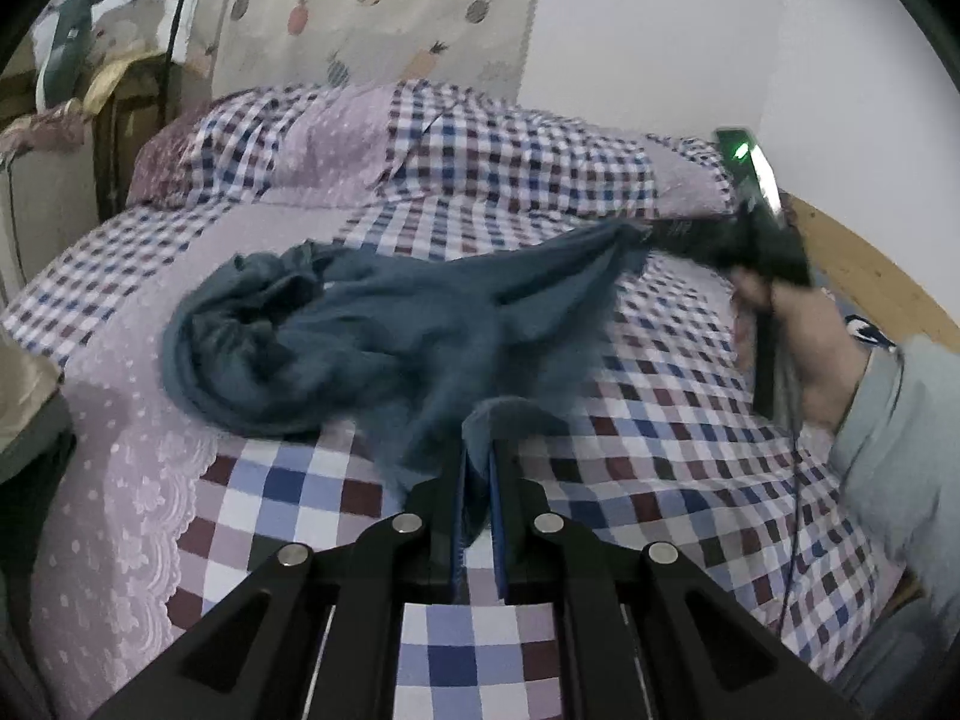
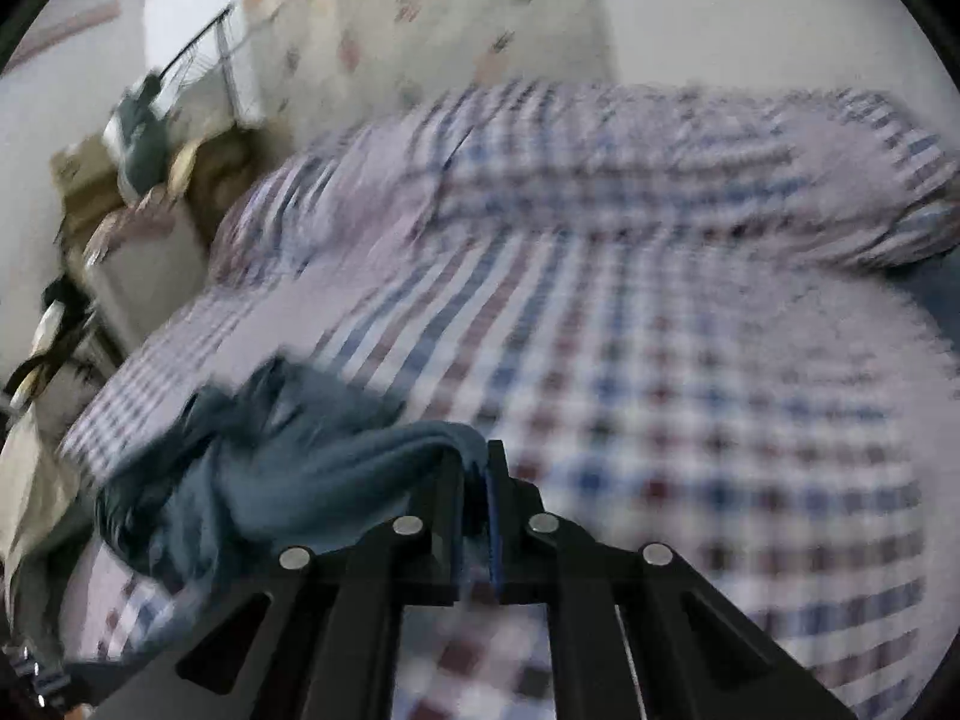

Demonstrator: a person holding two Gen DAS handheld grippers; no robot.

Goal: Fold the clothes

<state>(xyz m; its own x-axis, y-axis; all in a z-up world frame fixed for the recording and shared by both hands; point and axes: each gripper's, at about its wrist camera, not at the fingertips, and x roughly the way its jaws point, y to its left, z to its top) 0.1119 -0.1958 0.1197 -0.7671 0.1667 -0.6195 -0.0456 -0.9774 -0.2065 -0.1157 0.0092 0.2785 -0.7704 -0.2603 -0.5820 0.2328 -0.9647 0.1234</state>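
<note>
A dark blue-grey garment (image 1: 360, 330) lies bunched on the checked bed cover (image 1: 300, 504), with its crumpled mass at the left. My left gripper (image 1: 478, 456) is shut on a near edge of the garment, cloth poking up between its blue pads. Across the bed, my right gripper (image 1: 645, 237) is shut on another edge and holds it stretched out to the right; a hand (image 1: 798, 336) holds that tool. In the blurred right wrist view the garment (image 2: 288, 468) trails to the left from my right gripper (image 2: 476, 480), pinched between its pads.
Checked pillows (image 1: 456, 150) lie along the head of the bed below a fruit-print wall hanging (image 1: 372, 6). A cluttered bedside unit (image 1: 78, 120) stands at the far left. A wooden bed rail (image 1: 870, 276) runs at the right. A grey sleeve (image 1: 900, 438) reaches in from the right.
</note>
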